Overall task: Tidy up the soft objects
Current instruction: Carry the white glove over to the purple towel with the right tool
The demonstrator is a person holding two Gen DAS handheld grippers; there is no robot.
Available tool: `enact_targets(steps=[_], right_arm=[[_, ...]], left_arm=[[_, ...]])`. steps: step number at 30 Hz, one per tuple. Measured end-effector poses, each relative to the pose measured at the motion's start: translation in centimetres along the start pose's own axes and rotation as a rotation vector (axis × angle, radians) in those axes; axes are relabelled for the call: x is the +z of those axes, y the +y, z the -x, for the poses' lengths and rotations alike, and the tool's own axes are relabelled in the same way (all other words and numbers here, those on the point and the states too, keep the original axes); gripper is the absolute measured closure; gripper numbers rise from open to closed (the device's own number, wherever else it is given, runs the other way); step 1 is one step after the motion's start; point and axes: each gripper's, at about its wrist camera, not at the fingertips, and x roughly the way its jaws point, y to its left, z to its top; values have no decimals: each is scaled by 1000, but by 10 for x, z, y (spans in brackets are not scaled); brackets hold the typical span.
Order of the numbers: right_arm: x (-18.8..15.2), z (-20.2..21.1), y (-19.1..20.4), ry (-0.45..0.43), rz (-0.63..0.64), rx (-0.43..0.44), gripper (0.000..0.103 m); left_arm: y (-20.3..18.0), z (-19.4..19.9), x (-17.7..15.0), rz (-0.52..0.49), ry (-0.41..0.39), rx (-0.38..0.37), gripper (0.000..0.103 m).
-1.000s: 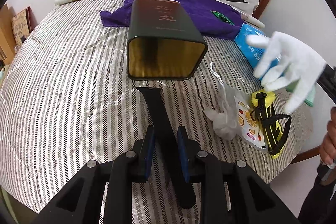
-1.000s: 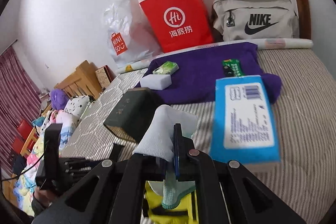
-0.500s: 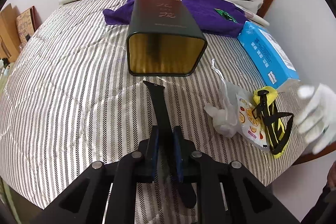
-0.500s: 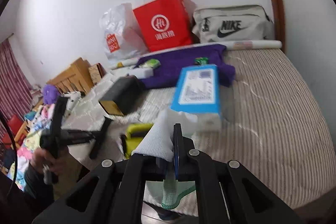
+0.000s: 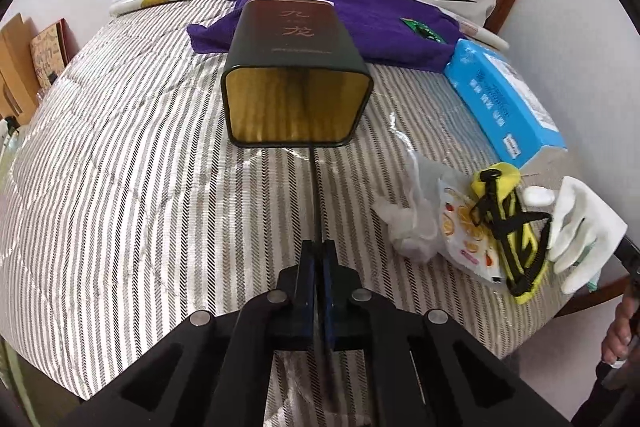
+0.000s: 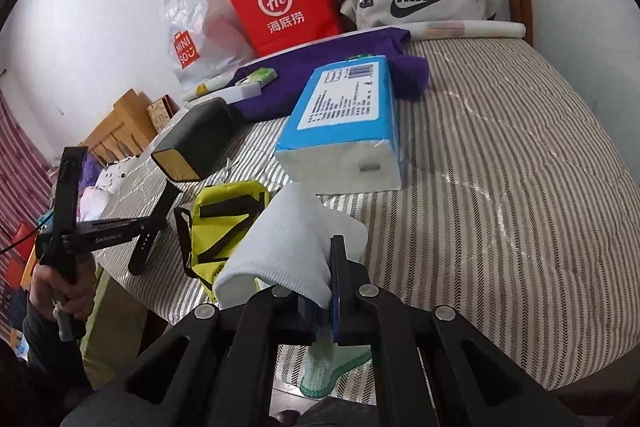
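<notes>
Since a second ago, the right claw [image 6: 325, 291] has swung away from the middle of the bed and come back low at its near edge, and the black strap [image 5: 316, 195] in the left claw [image 5: 319, 275] has turned thin, edge-on.

Now the right claw is shut tight on a white glove [image 6: 296, 247]. In the left view the glove [image 5: 580, 227] hangs at the far right of the frame, just past the yellow pouch [image 5: 508, 227]. The left claw is closed on the black strap, which points up the frame at the open mouth of the dark tin box [image 5: 296, 83] lying on its side on the striped bed [image 5: 120, 167].

What could go wrong: the glove is floppy and held only near its cuff, so it could slip out and fall off the bed edge. Its loose fingers could also catch on the pouch straps. The strap is thin and bendy, so it may fold at the box rim and miss the hole. The box could slide if it is pushed.
</notes>
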Motion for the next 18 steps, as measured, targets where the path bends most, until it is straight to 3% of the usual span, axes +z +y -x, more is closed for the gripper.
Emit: enact_targets(steps=[13,18], right_arm=[[24,36,13,-54,10,9,98],[45,44,25,-75,48,14,98]], left_arm=[[-5,43,16,3,-70,-65,99],[-2,57,33,9,-95,-58,99]])
